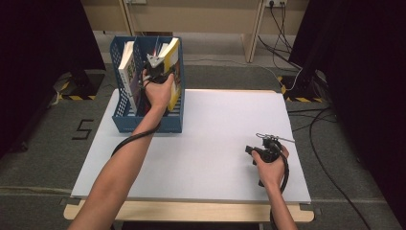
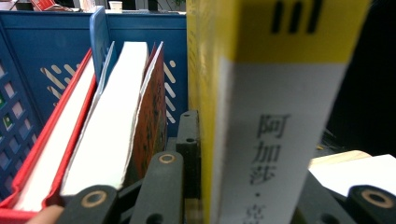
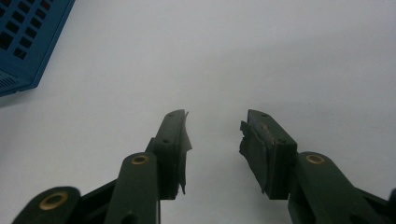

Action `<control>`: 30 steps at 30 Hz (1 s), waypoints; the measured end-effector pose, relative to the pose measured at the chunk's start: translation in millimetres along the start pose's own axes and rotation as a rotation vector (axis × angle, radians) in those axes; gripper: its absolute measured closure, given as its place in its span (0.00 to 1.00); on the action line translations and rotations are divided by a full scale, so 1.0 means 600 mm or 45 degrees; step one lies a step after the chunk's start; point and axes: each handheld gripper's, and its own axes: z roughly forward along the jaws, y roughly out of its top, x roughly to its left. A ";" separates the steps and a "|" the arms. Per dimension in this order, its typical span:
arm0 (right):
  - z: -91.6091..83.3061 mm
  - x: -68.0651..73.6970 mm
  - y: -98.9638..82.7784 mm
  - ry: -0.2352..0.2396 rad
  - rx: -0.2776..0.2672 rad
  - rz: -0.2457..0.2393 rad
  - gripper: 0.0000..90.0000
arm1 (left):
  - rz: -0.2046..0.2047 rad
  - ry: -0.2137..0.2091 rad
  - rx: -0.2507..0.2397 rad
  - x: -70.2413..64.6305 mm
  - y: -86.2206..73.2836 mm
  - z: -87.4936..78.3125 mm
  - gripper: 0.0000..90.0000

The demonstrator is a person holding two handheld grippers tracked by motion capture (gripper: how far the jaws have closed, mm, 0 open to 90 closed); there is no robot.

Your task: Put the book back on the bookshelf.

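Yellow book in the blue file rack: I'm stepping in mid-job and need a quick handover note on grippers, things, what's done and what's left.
Left gripper: shut on the yellow book, holding it upright at the blue file rack.
Right gripper: open, holding nothing, over the white table at the right.
Things: a red-covered book and a thicker book stand in the rack's compartments.
Done: two books racked; yellow book in the rack's right compartment.
Left: probably seat the yellow book fully, then release.
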 end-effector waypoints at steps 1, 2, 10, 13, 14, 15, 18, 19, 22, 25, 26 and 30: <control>0.000 0.000 0.000 0.001 -0.001 -0.001 0.65 | 0.004 0.004 0.001 -0.001 0.000 0.001 0.83; 0.000 0.000 -0.001 0.003 -0.002 0.002 0.65 | 0.006 0.006 0.001 -0.001 0.000 0.002 0.83; 0.002 -0.001 -0.004 0.001 0.000 0.003 0.65 | 0.017 0.021 0.004 -0.004 -0.004 0.008 0.83; 0.003 -0.001 -0.005 -0.003 0.007 0.001 0.65 | 0.024 0.030 0.002 -0.005 -0.004 0.010 0.83; 0.003 -0.002 -0.005 0.000 0.009 0.000 0.65 | 0.024 0.031 0.001 -0.005 -0.004 0.010 0.83; 0.003 -0.001 -0.005 0.000 0.011 0.004 0.65 | 0.025 0.032 0.003 -0.005 -0.004 0.010 0.83; 0.003 -0.001 -0.004 -0.006 0.005 -0.012 0.65 | 0.031 0.040 0.004 -0.005 -0.004 0.011 0.83; 0.004 0.001 -0.005 0.005 0.006 0.011 0.65 | 0.033 0.043 0.003 -0.006 -0.004 0.011 0.83; 0.004 0.003 -0.005 0.007 0.006 0.003 0.65 | 0.031 0.044 0.003 -0.008 -0.005 0.012 0.83; 0.004 0.003 -0.005 0.007 0.007 0.000 0.65 | 0.042 0.047 0.005 -0.009 -0.006 0.013 0.83; 0.004 0.003 -0.005 0.005 0.012 0.000 0.65 | 0.043 0.050 0.004 -0.009 -0.007 0.014 0.83; 0.005 0.002 -0.005 0.000 0.014 0.002 0.65 | 0.045 0.057 0.010 -0.011 -0.013 0.017 0.83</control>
